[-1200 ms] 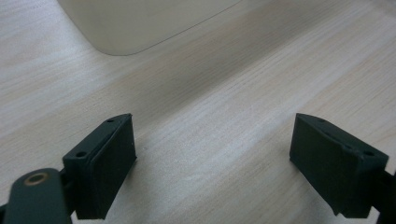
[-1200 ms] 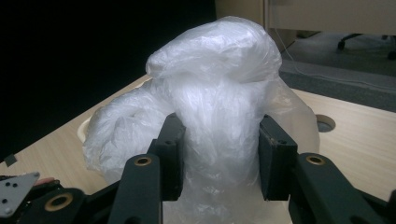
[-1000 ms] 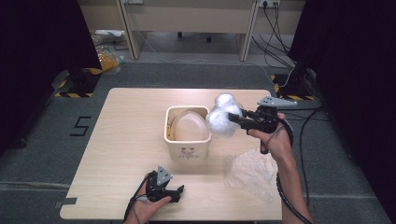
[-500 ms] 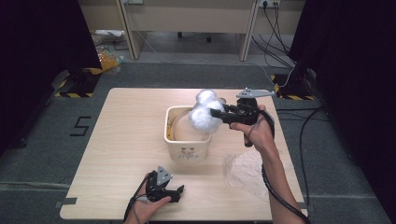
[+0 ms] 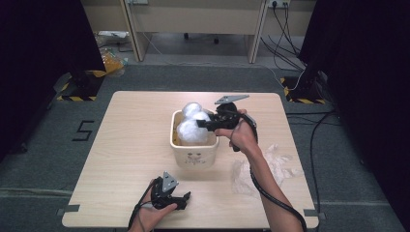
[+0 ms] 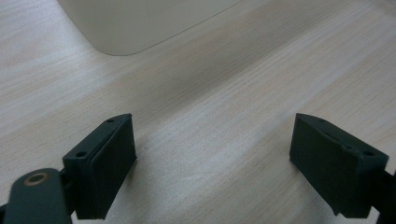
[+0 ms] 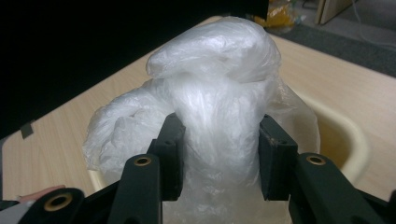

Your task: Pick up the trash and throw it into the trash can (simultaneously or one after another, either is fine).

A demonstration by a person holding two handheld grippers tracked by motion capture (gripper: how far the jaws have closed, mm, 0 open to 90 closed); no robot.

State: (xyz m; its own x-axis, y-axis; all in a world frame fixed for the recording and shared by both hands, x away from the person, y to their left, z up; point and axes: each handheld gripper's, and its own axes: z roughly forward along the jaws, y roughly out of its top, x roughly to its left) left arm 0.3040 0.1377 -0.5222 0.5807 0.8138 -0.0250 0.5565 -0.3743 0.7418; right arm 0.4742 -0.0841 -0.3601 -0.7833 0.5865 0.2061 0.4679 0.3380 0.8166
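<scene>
A cream bin stands in the middle of the wooden table. My right gripper is shut on a crumpled clear plastic bag and holds it over the bin's mouth. In the right gripper view the bag bulges out between the two black jaws, with the bin's rim behind it. My left gripper rests near the table's front edge, open, with nothing between its jaws. In the left gripper view the jaws stand wide apart over bare wood, and the bin's base is ahead.
Another crumpled clear plastic bag lies on the table to the right of the bin. A cable trails from the right forearm off the front edge. Desks, cables and a yellow bag sit on the floor beyond the table.
My right gripper has carried the plastic bag leftwards, from beside the bin's right side to over its mouth. The left gripper has stayed where it was.
</scene>
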